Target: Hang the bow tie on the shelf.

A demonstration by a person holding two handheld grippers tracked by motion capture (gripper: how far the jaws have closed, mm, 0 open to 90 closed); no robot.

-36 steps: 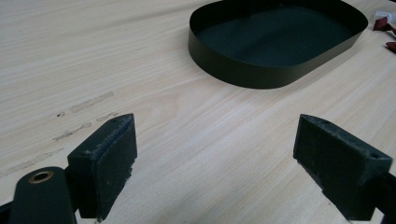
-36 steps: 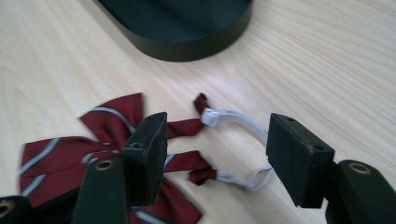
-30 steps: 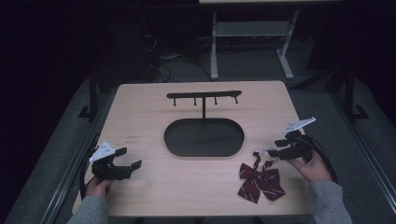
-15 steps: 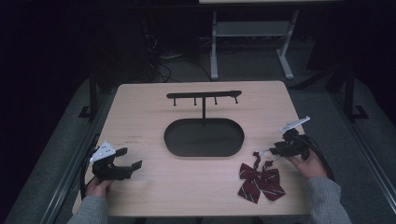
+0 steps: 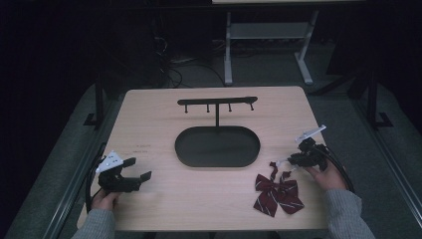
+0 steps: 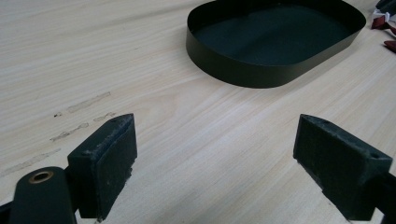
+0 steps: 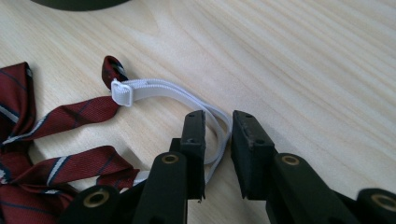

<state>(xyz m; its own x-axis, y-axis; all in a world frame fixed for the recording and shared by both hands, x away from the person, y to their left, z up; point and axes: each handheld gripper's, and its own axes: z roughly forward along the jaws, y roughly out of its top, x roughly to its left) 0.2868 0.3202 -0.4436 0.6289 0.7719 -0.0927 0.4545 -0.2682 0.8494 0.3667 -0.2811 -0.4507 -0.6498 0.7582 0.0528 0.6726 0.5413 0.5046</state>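
lying near the table's (image 5: 149,124) front right edge, the striped red bow tie (image 5: 276,191) is sitting just in front of the black oval tray (image 5: 217,146), its white elastic strap (image 7: 159,88) looping out toward the right gripper (image 7: 218,128). compared with a second ago the right gripper is sitting lower and closer to the tie, down from a raised spot beside it, so the grab at the strap is looking like it's starting. in the right gripper view the jaws are standing narrowly apart with the strap loop running between them, not yet clearly pinched. the right hand (image 5: 323,172) is reaching in from the bottom right, gripper angled down toward the tabletop. the left gripper (image 5: 130,175) is resting near the front left corner where it was before, jaws spread wide with nothing between them, left hand (image 5: 104,199) holding it level and pointed toward the tray. the hook stand (image 5: 217,103) is rising behind the tray with bare pegs, probably where the tie is going.
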